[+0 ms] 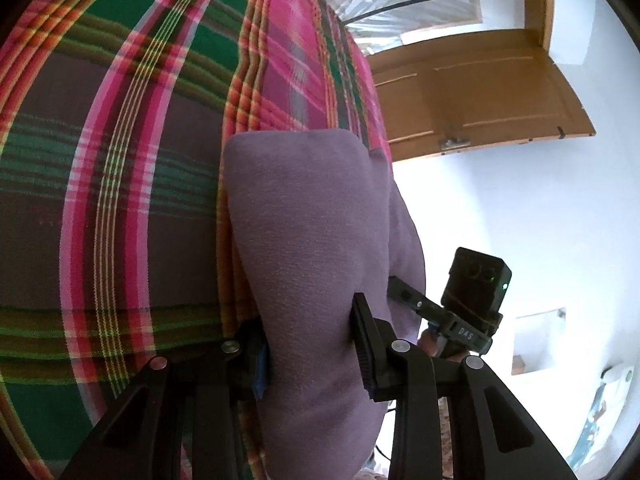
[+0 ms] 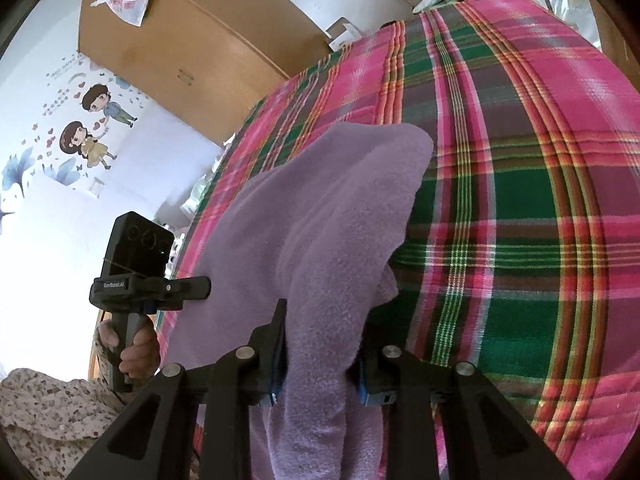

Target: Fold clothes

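Plaid bedspread (image 1: 120, 200) under both tools (image 1: 310, 344) (image 2: 322, 348) clamping purple cloth (image 1: 304, 220).

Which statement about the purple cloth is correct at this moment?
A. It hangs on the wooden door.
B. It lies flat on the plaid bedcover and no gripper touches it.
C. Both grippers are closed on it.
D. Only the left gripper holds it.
C: the purple cloth runs between the fingers of the left gripper, and likewise the right gripper pinches it.

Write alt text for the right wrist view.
The right gripper clamps a fold of lilac fleece garment over a pink-and-green plaid bedspread. At left, a hand holds the left gripper.
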### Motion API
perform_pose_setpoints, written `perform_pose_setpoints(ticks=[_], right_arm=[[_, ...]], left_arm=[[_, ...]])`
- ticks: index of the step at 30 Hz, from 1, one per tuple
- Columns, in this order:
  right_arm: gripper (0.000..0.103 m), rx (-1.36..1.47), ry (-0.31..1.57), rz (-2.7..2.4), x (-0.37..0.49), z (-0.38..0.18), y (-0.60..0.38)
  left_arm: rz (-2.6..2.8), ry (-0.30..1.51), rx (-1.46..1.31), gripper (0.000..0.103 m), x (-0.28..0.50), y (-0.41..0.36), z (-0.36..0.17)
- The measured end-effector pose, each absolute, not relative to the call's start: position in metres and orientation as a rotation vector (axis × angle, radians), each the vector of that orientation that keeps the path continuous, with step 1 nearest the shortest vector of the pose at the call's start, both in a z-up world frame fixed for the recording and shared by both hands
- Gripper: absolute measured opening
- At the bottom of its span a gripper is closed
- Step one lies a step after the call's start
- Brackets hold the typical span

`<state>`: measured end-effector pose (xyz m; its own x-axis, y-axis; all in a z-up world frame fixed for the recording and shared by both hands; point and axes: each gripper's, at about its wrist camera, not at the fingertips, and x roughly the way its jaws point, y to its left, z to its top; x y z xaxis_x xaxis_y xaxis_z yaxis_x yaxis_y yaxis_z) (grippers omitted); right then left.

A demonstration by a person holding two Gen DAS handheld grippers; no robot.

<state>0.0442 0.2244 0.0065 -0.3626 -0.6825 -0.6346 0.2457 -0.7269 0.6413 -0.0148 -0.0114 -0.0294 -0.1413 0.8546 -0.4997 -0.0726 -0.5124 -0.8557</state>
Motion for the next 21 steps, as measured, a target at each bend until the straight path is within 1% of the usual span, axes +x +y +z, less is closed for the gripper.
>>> perform_pose_setpoints(ticks=[11, 21], right_arm=[[0.026, 1.221, -0.626, -2.126, 0.031, 0.021, 0.206], [0.026, 1.211, -0.669, -2.099, -0.016, 0.019, 0.176]], left_arm=[[1.797, -0.933, -1.385, 0.036, -0.031, -0.030, -0.010], [1.876, -0.933, -1.378, 0.036, -0.061, -0.064, 0.000]])
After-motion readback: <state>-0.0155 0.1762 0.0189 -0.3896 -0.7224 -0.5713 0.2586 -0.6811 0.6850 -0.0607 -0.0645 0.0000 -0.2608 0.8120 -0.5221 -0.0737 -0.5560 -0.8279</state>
